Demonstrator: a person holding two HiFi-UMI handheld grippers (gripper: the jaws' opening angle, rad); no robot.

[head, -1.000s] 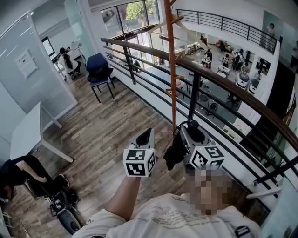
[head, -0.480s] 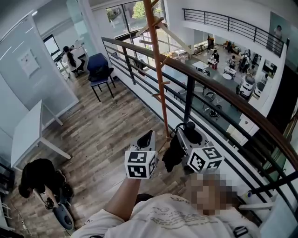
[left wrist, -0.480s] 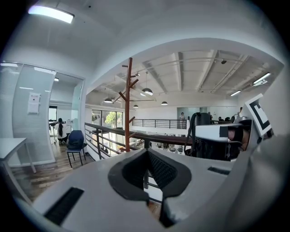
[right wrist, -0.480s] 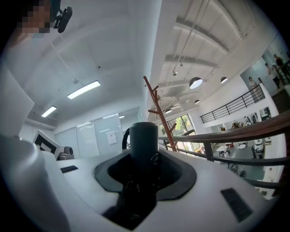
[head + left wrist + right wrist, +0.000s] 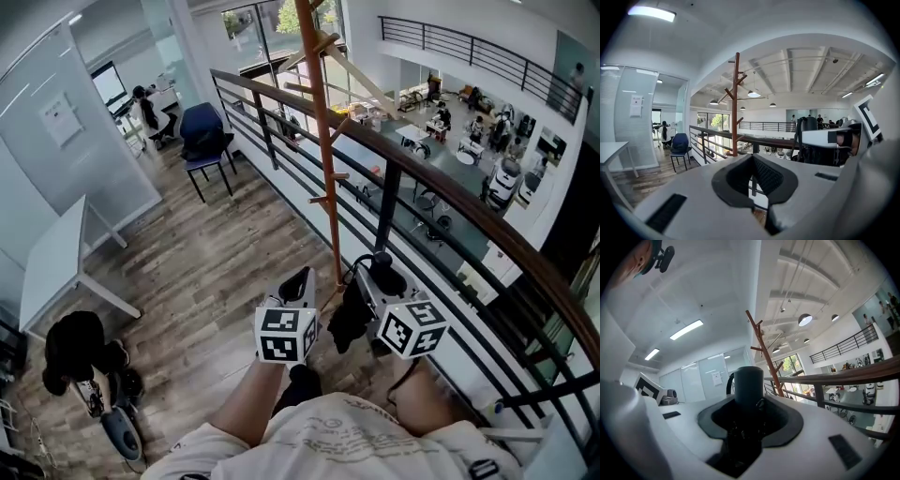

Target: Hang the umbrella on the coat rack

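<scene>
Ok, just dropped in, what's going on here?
A person holds a black folded umbrella in the right tongs, which are clamped around it just below its dark cylindrical handle. The left tongs hold nothing and look closed. The tall brown wooden coat rack stands just ahead, beside the dark metal balcony railing. The umbrella is not yet on any peg, so the hanging itself is still to do.

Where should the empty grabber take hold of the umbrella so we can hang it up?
Probably the thin strap loop at the handle end, coming in from the left. The right gripper clamps the umbrella behind its handle, and the loop stands free on the side facing the left gripper. The dangling fabric looks too floppy.
</scene>
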